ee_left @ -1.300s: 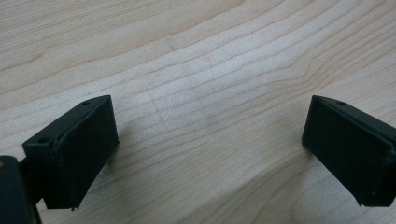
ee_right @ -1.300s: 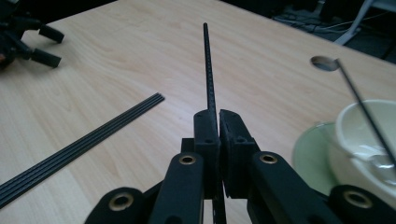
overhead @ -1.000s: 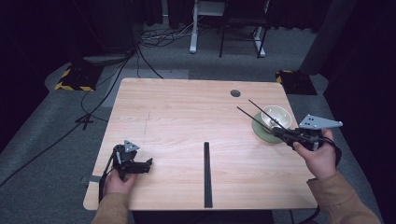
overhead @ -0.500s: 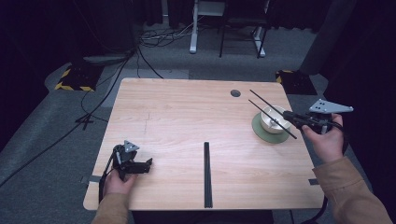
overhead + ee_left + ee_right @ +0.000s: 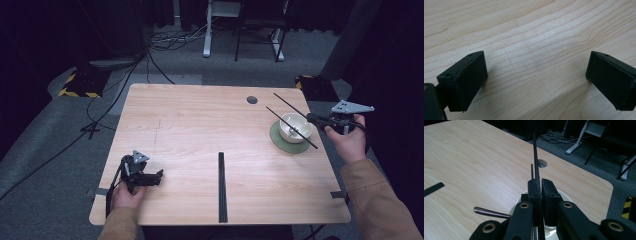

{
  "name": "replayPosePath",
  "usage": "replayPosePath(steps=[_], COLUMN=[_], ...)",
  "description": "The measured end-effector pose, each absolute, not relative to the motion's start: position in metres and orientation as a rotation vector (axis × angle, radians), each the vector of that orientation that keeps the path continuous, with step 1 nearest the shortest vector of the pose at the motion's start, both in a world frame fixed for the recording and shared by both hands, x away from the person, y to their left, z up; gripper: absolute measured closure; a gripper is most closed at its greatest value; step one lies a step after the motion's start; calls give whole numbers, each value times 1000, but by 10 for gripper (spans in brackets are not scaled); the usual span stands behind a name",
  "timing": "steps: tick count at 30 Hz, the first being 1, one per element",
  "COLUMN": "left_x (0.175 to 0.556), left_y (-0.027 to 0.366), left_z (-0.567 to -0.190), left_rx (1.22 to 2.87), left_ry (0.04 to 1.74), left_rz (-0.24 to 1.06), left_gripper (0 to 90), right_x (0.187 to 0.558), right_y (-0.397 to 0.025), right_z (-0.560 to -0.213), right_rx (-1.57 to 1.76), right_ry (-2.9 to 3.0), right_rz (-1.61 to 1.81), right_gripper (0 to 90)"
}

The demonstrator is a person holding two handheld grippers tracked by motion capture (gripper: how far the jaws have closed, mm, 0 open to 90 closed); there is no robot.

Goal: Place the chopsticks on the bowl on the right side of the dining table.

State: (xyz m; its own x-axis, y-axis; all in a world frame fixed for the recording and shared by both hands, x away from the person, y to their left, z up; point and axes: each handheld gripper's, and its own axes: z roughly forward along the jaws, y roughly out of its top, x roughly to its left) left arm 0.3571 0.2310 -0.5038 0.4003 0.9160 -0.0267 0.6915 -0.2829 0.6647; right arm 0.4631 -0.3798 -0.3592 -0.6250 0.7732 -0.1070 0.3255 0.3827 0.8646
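Chopsticks (image 5: 295, 121), at the frame's right, cross above a white bowl (image 5: 295, 127) on a green saucer (image 5: 290, 144), pinched in the right gripper (image 5: 312, 118). At lower left, the left gripper (image 5: 159, 174) rests spread on the table (image 5: 200, 130).

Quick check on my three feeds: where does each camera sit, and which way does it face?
High view: above the person's side, facing forward and down on the table; both forearms show.
Left gripper view: on the left gripper, facing bare wood.
Right gripper view: on the right gripper, over the bowl.
High and right views share the bowl and chopsticks.
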Motion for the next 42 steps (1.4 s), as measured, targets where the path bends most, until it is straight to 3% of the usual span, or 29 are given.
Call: replayPosePath(steps=[23,42], left_x=[357,357], left_y=[231,231], left_z=[-504,-504], left_rx=[2065,2065], left_ry=[1365,1365], left_rz=[488,489], left_gripper=[39,39], right_x=[499,504], right_y=[-388,-384], right_z=[-415,-430], right_rx=[1005,1007], right_ry=[2226,2275], right_rz=[1091,1069], right_gripper=[869,849])
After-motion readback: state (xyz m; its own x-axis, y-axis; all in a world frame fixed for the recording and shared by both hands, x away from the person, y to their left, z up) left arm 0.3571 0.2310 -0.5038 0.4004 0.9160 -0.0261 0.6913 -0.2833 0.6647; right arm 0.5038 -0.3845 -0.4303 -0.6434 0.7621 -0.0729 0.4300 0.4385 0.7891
